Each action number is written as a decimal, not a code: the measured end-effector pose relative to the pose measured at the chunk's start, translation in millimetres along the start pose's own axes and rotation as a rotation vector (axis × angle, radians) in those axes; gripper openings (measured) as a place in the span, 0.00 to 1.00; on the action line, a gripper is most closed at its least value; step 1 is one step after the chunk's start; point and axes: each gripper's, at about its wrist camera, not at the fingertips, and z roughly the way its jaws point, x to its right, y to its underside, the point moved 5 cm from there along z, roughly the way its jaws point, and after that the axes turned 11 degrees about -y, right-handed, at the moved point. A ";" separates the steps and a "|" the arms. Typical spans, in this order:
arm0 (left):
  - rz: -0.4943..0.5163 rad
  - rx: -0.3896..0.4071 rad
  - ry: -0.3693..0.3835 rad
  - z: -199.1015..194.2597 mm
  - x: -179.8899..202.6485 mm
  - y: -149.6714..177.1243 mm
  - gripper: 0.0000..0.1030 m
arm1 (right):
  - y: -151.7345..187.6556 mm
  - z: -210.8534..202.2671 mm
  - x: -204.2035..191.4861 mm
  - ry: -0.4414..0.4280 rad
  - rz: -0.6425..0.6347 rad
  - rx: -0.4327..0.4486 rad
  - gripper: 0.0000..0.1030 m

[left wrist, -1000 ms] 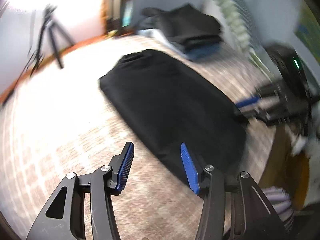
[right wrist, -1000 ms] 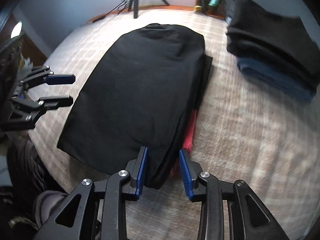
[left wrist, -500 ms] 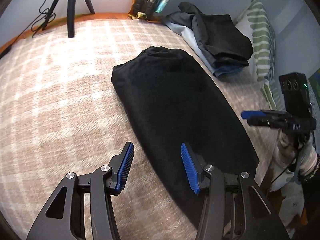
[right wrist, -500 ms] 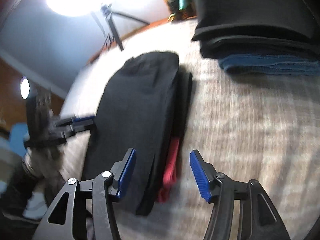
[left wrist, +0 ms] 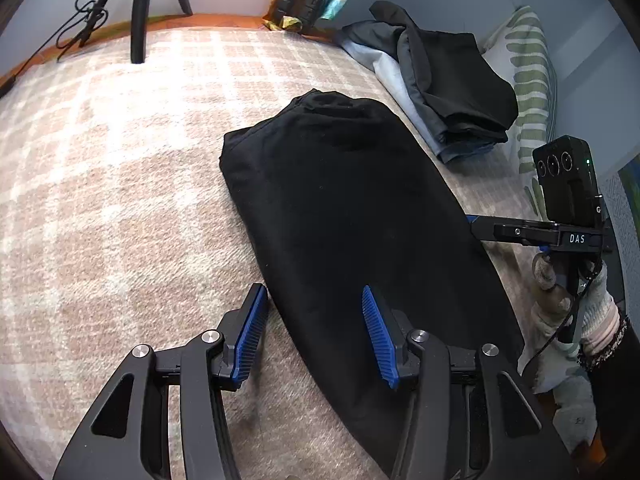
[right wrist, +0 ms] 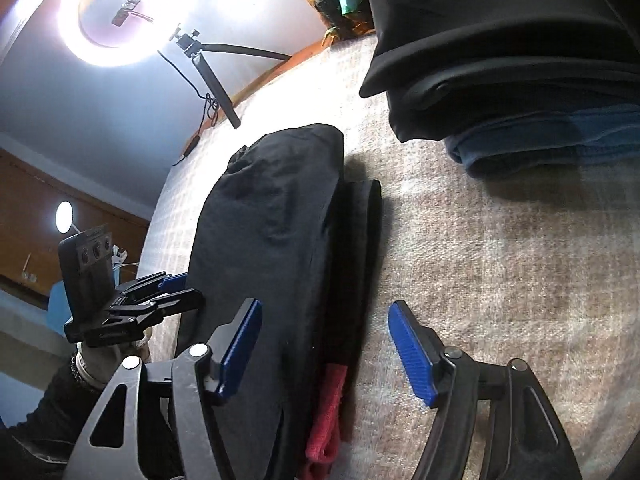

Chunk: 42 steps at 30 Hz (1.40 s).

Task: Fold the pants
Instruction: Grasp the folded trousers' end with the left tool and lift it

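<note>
Here, in the left wrist view, I see my left gripper (left wrist: 314, 332) with its blue fingers spread wide and nothing between them. It sits over the near long edge of the black pants (left wrist: 360, 240), which lie folded lengthwise as one long strip on the checked blanket (left wrist: 120, 200). One finger is over the blanket, the other over the black cloth; if they touch it I cannot tell.

This view also shows me the right gripper (left wrist: 476, 226) coming from the far side of the pants, near the striped pillow (left wrist: 532, 80), but it is seen from the side, so its opening does not show here. The right wrist view gives it: the right gripper (right wrist: 324, 348) is spread wide too, holding nothing, over the other long edge of the pants (right wrist: 272, 240).

Only the right wrist view shows a second black layer sticking out along that edge, and a red cloth (right wrist: 326, 420) peeping from under the pants beside it. It also shows the ring light (right wrist: 124, 12), which the left view cuts off above its tripod (left wrist: 140, 8). The stack of folded clothes (left wrist: 448, 88) appears in both views, well apart from the pants.
</note>
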 end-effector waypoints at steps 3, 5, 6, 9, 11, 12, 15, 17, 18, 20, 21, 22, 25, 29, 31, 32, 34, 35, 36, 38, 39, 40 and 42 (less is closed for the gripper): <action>-0.001 0.003 0.002 2.3 2.4 -1.7 0.47 | -1.1 0.7 0.5 -0.021 -0.006 0.007 0.69; -0.004 0.011 0.006 3.1 3.1 -2.3 0.47 | -3.8 5.8 -1.1 -0.045 -0.015 0.012 0.68; -0.003 0.015 0.008 3.8 3.7 -2.8 0.47 | -3.6 7.8 -1.6 -0.065 -0.017 0.013 0.66; 0.005 0.028 0.014 5.3 5.5 -4.2 0.47 | -4.3 12.3 -2.9 -0.098 -0.033 0.028 0.62; 0.011 0.035 0.017 6.5 6.7 -5.4 0.46 | -4.6 15.9 -4.5 -0.120 -0.038 0.029 0.58; 0.013 0.040 0.018 7.0 7.6 -6.2 0.45 | -5.2 17.9 -4.8 -0.129 -0.038 0.032 0.58; 0.010 0.049 0.009 7.9 8.5 -7.4 0.40 | -7.8 24.5 -4.9 -0.119 -0.042 0.033 0.40; 0.017 0.055 -0.004 8.2 10.1 -7.7 0.37 | -8.4 26.0 -4.1 -0.114 -0.036 0.036 0.35; 0.022 0.059 -0.011 8.1 11.0 -7.6 0.34 | -8.0 26.1 -4.0 -0.101 -0.035 0.039 0.33; 0.033 0.072 -0.029 7.8 13.5 -7.5 0.29 | -7.4 26.7 -5.2 -0.081 -0.042 0.042 0.31; 0.039 0.079 -0.038 7.5 14.6 -7.5 0.26 | -7.7 27.5 -5.8 -0.069 -0.048 0.042 0.29; 0.046 0.088 -0.047 6.9 15.6 -7.5 0.23 | -7.6 28.2 -7.4 -0.056 -0.059 0.040 0.28; 0.065 0.107 -0.071 5.9 18.2 -7.1 0.20 | -7.4 29.3 -10.2 -0.020 -0.081 0.038 0.25; 0.080 0.117 -0.086 5.8 19.3 -7.2 0.19 | -8.5 31.3 -9.5 -0.012 -0.092 0.031 0.29; 0.086 0.127 -0.096 4.5 20.5 -7.4 0.16 | -9.7 32.0 -9.7 -0.024 -0.076 0.037 0.34; 0.089 0.135 -0.102 3.2 21.5 -7.4 0.16 | -9.6 32.8 -11.4 -0.006 -0.087 0.038 0.34; 0.103 0.153 -0.116 -0.5 24.3 -7.0 0.14 | -7.9 36.1 -18.8 0.070 -0.148 0.022 0.30; 0.109 0.161 -0.121 -1.9 25.8 -6.4 0.13 | -7.5 36.4 -21.2 0.096 -0.165 0.018 0.28; 0.116 0.169 -0.126 -3.7 27.3 -6.2 0.13 | -7.8 35.3 -23.8 0.117 -0.174 0.021 0.23; 0.127 0.184 -0.131 -8.2 29.3 -6.0 0.12 | -8.4 30.7 -25.1 0.128 -0.172 0.035 0.15; 0.132 0.192 -0.133 -10.3 30.4 -5.9 0.11 | -8.6 27.9 -25.9 0.127 -0.172 0.043 0.12; 0.138 0.200 -0.134 -12.8 31.7 -5.8 0.10 | -8.4 23.9 -27.9 0.130 -0.176 0.052 0.11; 0.150 0.216 -0.141 -16.9 34.5 -5.5 0.10 | -7.5 18.5 -33.3 0.143 -0.192 0.063 0.09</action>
